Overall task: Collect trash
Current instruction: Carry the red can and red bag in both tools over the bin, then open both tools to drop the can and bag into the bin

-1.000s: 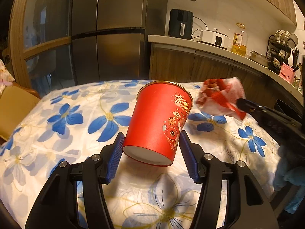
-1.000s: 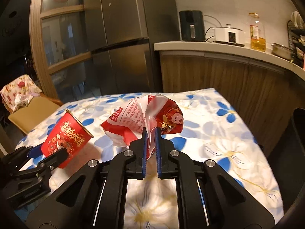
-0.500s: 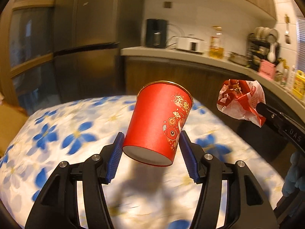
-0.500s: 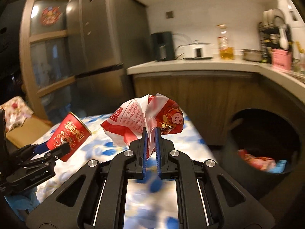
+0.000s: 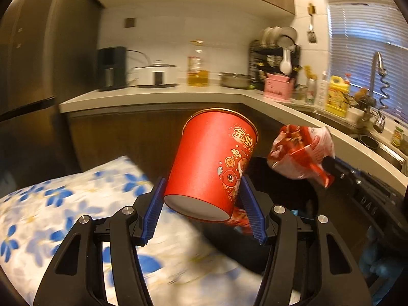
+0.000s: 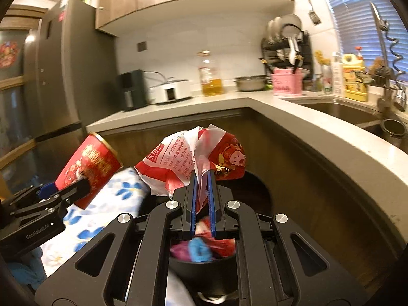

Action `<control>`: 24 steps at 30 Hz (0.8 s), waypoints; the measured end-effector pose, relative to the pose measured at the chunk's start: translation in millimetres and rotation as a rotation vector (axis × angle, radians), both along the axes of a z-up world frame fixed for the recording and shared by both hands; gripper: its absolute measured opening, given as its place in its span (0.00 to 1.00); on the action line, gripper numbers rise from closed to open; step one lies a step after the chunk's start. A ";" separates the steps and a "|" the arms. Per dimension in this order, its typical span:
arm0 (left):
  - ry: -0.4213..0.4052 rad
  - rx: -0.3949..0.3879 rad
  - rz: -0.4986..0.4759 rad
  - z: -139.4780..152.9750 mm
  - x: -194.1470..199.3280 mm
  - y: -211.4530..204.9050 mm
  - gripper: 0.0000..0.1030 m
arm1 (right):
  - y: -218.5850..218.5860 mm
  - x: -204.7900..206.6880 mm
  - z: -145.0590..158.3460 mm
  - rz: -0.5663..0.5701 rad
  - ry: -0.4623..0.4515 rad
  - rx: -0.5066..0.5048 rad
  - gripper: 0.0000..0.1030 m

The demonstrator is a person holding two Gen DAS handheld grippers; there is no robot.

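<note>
My left gripper (image 5: 202, 191) is shut on a red paper cup (image 5: 214, 163) with gold print, tilted and held in the air past the table's edge. The same cup (image 6: 88, 169) and the left gripper (image 6: 63, 191) show at the left of the right wrist view. My right gripper (image 6: 201, 178) is shut on a crumpled red-and-white plastic wrapper (image 6: 188, 156), also seen as the wrapper (image 5: 301, 153) at the right of the left wrist view. Both hang over a dark round bin (image 6: 257, 188) that holds colourful trash (image 6: 201, 248); the bin (image 5: 280, 178) lies behind the cup.
A table with a blue-flowered cloth (image 5: 51, 219) lies at the lower left. A curved grey counter (image 6: 318, 132) with wooden fronts wraps around behind the bin, carrying an oil bottle (image 5: 197, 63), a cooker, a dish rack and a sink. A tall fridge (image 6: 66, 76) stands at left.
Both grippers have swung right off the table toward the counter corner, each still holding its item. The bin has come into view beneath them.
</note>
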State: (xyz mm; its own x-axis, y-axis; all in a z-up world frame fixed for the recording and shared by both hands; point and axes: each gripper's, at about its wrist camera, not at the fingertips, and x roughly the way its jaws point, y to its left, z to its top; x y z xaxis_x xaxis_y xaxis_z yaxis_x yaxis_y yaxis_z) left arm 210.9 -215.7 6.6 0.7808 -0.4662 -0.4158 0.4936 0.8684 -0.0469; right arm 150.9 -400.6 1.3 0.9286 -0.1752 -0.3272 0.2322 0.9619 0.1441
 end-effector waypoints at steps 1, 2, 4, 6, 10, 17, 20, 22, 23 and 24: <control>0.000 0.000 -0.012 -1.1 0.9 -8.1 0.56 | -3.4 1.9 -1.0 -0.006 0.004 0.003 0.08; 0.001 0.001 -0.021 -2.9 2.6 -16.0 0.56 | -10.7 3.4 -3.8 -0.017 0.012 0.008 0.08; 0.011 0.006 -0.038 -7.4 8.2 -29.8 0.56 | -18.5 5.9 -6.2 -0.027 0.016 0.012 0.08; 0.023 0.015 -0.053 -14.1 12.2 -40.7 0.56 | -27.2 8.1 -8.6 -0.032 0.020 0.022 0.08; 0.063 0.019 -0.081 -27.2 20.8 -54.1 0.58 | -39.8 13.5 -13.5 -0.028 0.033 0.032 0.08; 0.107 0.027 -0.094 -43.2 28.2 -57.8 0.59 | -49.0 24.3 -23.5 -0.018 0.057 0.046 0.09; 0.106 0.026 -0.078 -45.7 27.4 -52.8 0.68 | -46.5 27.0 -26.1 -0.010 0.064 0.044 0.10; 0.097 0.019 -0.056 -44.2 25.3 -46.7 0.77 | -44.2 28.4 -26.6 -0.009 0.067 0.044 0.11; 0.094 0.008 -0.045 -43.0 24.1 -42.1 0.81 | -43.3 29.3 -27.9 -0.007 0.069 0.047 0.11; 0.090 -0.012 -0.025 -41.3 21.6 -34.3 0.85 | -42.7 30.5 -29.0 -0.005 0.074 0.049 0.14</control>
